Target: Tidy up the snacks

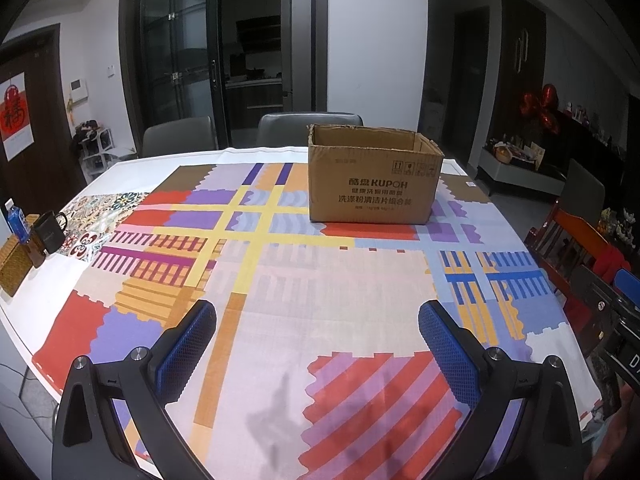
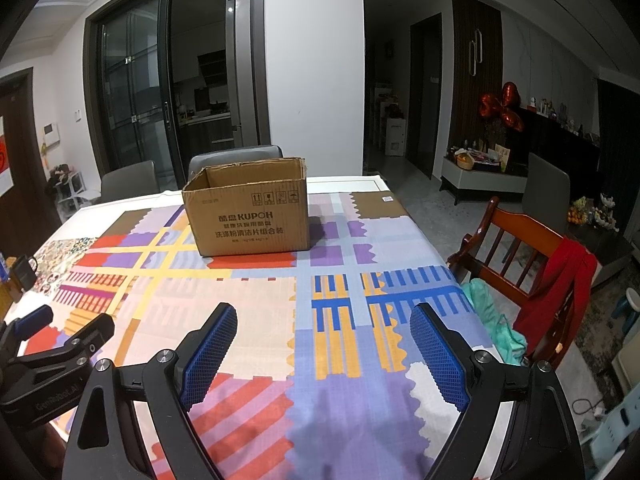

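Observation:
An open brown cardboard box printed KUPOH stands on the far part of the table; it also shows in the right wrist view. Its inside is hidden from both views. No snacks are visible. My left gripper is open and empty, low over the near part of the patterned tablecloth. My right gripper is open and empty, beside it to the right, over the tablecloth. The left gripper's body shows at the left edge of the right wrist view.
A black mug, a blue bottle and a woven box sit at the table's left edge. Grey chairs stand behind the table. A wooden chair with a red cloth stands at the right side.

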Tool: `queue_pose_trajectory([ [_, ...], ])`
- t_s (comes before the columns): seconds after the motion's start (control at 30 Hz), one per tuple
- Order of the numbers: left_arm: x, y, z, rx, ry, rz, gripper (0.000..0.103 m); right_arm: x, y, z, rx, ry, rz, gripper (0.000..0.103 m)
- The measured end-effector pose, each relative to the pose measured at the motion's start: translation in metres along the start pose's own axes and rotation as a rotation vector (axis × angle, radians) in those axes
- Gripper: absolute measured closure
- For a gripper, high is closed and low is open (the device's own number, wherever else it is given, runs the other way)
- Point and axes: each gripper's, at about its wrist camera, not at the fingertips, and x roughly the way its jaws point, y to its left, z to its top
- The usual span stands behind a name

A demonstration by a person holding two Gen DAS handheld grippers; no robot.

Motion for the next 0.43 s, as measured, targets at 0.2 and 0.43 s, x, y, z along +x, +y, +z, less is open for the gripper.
queue_pose_trajectory([
  [0.2,0.003,0.0004,-0.0017,-0.004,0.014,0.004,0.0,0.0,0.0004,-0.0004,-0.002,0.0,-0.001,0.014],
  [0.43,0.0045,-0.0004,-0.0016,0.0,0.021,0.006,0.0,0.0001,-0.0003,0.0,0.001,0.0,0.0,0.014],
])
